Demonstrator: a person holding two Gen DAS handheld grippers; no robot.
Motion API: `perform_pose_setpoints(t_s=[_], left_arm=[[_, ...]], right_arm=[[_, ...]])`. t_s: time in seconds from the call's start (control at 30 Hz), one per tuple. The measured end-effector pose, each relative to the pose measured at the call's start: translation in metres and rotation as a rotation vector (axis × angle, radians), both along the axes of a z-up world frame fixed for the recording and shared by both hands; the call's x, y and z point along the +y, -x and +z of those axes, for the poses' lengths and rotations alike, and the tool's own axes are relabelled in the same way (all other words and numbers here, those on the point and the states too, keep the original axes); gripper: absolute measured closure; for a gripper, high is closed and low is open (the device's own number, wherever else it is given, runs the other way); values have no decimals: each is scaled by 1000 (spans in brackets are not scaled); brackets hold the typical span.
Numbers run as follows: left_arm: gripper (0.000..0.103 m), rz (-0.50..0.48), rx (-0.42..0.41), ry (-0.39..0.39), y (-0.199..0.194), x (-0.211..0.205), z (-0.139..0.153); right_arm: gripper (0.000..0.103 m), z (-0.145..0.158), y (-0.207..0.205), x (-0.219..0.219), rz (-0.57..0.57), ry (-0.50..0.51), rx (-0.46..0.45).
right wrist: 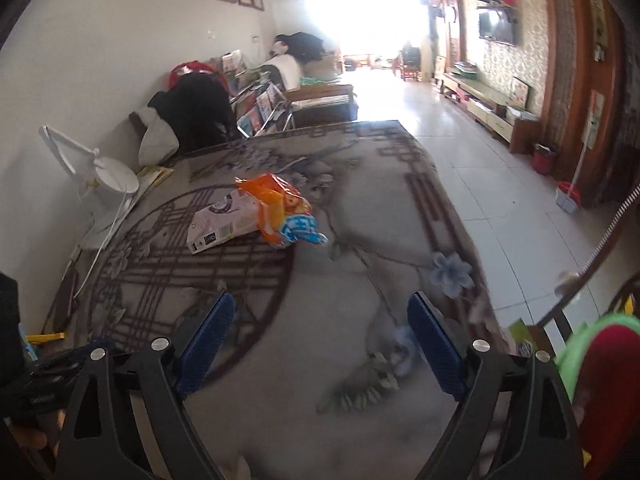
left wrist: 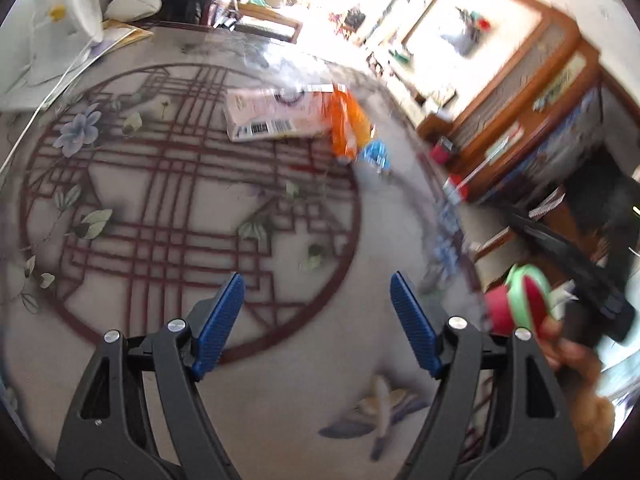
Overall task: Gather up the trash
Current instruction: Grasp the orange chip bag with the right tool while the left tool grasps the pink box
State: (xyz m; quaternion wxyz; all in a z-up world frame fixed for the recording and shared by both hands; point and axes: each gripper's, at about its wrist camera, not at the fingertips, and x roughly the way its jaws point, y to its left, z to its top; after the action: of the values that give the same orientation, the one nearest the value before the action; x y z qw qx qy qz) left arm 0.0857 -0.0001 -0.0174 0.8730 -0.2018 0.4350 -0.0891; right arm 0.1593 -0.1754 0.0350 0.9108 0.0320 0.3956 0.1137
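I see the trash lying on a big table top with a picture of flowers and dark red lines on it. There is a flat pink box [left wrist: 276, 114] with a barcode on its side. An orange wrapper [left wrist: 347, 124] lies right against the box and partly on top of it. A small blue wrapper [left wrist: 375, 154] touches the orange one at its near end. In my right camera the same three lie together: the box [right wrist: 222, 222], the orange wrapper [right wrist: 276, 204] and the blue wrapper [right wrist: 302, 232].

The table [left wrist: 168, 200] has nothing else in its middle. At its far left edge stands a white desk lamp [right wrist: 108, 172] with a white cord hanging down.

My left claw [left wrist: 318, 320] is open. Its two blue pads stand wide apart and nothing is between them. It hangs over the table, well short of the trash. My right claw [right wrist: 320, 344] is open too, with nothing between its blue pads. It also points at the table, and the trash is farther ahead of it.

At the right edge of my left camera I see a hand [left wrist: 568, 356], a red and green thing [left wrist: 520, 300] I cannot make out, and the black body of the other claw.

Past the table there is a dark coat [right wrist: 196, 112] on a chair, a rack of books [right wrist: 260, 108], a pale tiled floor [right wrist: 480, 184], and a television [right wrist: 496, 26] on the far wall. The left camera's picture is blurry.
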Motion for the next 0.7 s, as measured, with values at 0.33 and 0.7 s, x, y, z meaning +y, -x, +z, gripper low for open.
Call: perform_pose_setpoints(t_s=[0.33,0.7], left_arm=[[24,97,8,117,0,41,8],[24,142,36,209,1,58,3]], right_arm=[[17,-78,-155,101,74,298,161],[44,-102,-198,99,14,378,186]])
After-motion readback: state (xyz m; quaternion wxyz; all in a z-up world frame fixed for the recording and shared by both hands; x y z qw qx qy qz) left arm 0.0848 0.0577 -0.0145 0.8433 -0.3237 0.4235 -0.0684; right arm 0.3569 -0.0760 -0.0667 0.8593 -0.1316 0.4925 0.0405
